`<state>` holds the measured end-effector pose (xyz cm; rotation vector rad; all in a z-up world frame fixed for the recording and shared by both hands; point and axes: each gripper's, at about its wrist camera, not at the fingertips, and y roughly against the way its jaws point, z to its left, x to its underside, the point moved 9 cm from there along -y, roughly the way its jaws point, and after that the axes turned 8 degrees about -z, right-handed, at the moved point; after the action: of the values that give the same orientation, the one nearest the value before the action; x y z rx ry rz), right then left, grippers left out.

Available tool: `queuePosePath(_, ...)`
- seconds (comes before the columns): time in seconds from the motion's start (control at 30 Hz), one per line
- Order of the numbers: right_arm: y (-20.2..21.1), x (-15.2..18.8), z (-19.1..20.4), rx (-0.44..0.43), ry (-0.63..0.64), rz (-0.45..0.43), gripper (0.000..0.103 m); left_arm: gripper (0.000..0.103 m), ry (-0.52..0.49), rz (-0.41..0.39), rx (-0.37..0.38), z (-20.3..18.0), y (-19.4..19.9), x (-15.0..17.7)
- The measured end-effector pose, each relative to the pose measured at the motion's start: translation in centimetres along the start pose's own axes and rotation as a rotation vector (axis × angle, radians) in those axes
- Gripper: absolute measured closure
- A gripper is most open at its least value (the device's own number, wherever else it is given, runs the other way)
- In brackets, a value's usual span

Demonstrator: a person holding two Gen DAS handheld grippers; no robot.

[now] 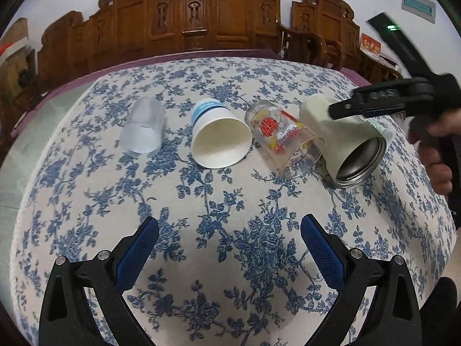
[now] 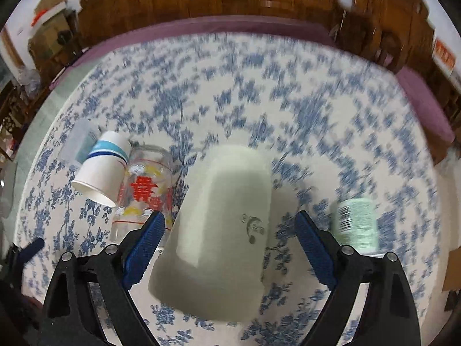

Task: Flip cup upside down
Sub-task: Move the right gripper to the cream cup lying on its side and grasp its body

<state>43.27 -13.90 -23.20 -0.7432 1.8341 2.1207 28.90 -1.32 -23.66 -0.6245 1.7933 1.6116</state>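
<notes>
**Cream cup tilted between the right gripper's fingers, three cups alongside**

The cream cup (image 1: 340, 141) is at the right end of a row of cups on the flowered cloth (image 1: 230, 216). It is tilted, its steel-lined mouth facing down and toward the left wrist camera, its closed base raised. The right gripper (image 2: 229, 230) straddles it: in the right wrist view the cup fills the space between the two blue pads (image 2: 145, 248), which stand wide to either side. The left pad looks to be at the cup's wall and the right pad apart from it, though heavy blur in that view makes contact hard to judge; whether the cup is truly clamped I cannot tell. In the left wrist view a black finger of this gripper lies across the cup's upper side.

Just beside the cup, touching or nearly so, lies a glass (image 1: 283, 138) with red and yellow print, on its side. Next to it a paper cup (image 1: 220, 137) with blue bands lies on its side, mouth toward the camera. Farther left, a frosted cup (image 1: 144, 127) stands apart. A green-labelled can (image 2: 357, 222) lies to the right of the cream cup.

The left gripper (image 1: 229, 240) hangs low over bare cloth, jaws spread wide and holding nothing, well apart from the row. Carved wooden chairs (image 1: 219, 14) line the far edge of the table.
</notes>
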Motion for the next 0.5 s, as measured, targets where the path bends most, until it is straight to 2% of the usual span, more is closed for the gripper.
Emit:
queuePosePath(0.07,-1.1,0.1,-0.4,0.001,-0.026,0.039,0.013,0.008,-0.001,0.003,0.004,-0.2,0.0,0.1)
queuePosePath(0.17,-2.2,0.4,-0.5,-0.052,-0.091,0.1,0.013,0.008,0.002,0.003,0.018,-0.5,0.2,0.3)
queuePosePath(0.27,-2.7,0.4,-0.5,-0.066,-0.116,0.127,0.013,0.008,0.014,0.002,0.028,-0.7,0.7,0.3)
queuePosePath(0.4,-3.6,0.5,-0.1,-0.072,-0.115,0.176,0.019,0.008,0.017,-0.018,0.039,-1.2,1.7,-0.4)
queuePosePath(0.5,-3.6,0.5,0.0,-0.065,-0.118,0.174,0.021,0.008,0.016,-0.024,0.037,-1.3,2.3,-0.7)
